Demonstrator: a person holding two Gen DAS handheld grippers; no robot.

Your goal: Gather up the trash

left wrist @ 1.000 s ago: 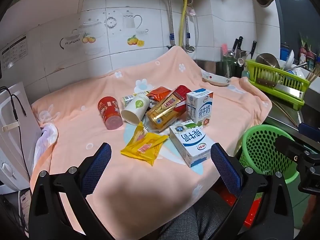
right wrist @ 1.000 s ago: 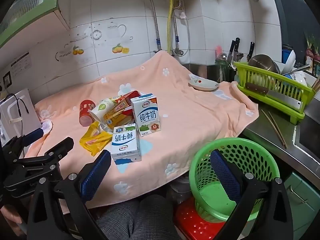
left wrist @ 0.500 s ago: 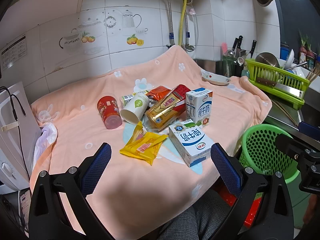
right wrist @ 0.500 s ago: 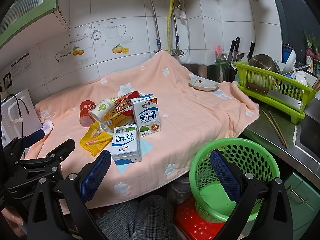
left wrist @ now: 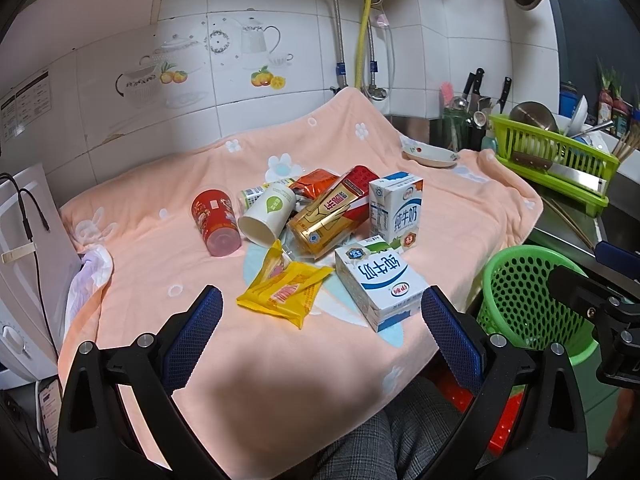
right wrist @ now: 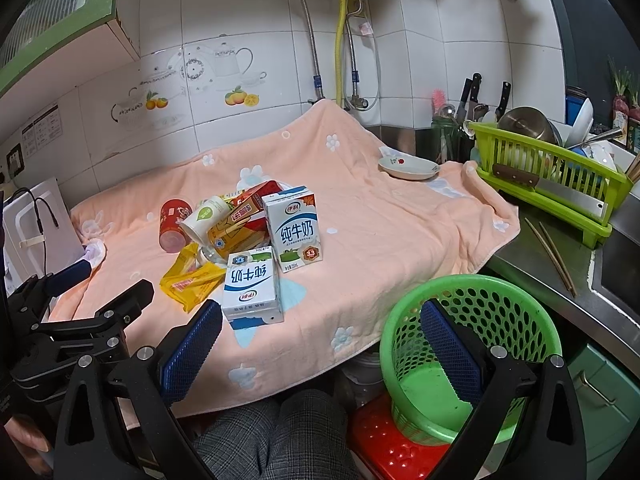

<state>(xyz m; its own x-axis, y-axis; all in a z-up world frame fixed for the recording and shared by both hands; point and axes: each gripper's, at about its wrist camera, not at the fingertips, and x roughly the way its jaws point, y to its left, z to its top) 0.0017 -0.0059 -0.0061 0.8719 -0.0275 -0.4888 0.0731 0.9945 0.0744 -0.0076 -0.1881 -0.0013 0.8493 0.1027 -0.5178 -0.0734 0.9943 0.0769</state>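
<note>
Left gripper spread wide, empty, held above near edge of cloth, apart from all trash. Right gripper likewise spread, empty, held over cloth edge and bin; right finger seen against bin interior, contact not discernible.

Trash heaped at cloth centre, left-wrist view:
- Flat carton lying on its side at 1 o'clock from left gripper, nearest of heap.
- Yellow wrapper at 12 o'clock, just beside flat carton.
- Upright carton behind flat carton, standing.
- Gold box tilted, leaning amid heap, touching upright carton's left.
- Paper cup on its side, mouth toward camera, beside gold box.
- Red can on its side at 11 o'clock, just left of cup.
- Orange packet behind cup, partly hidden.

Bin off cloth's right edge, at 3 o'clock from heap, standing on red stool; no trash visible inside. Dish at far right of cloth, well apart from heap. Rack w/ dishes at 2 o'clock. Person's checked trousers at 6 o'clock.
</note>
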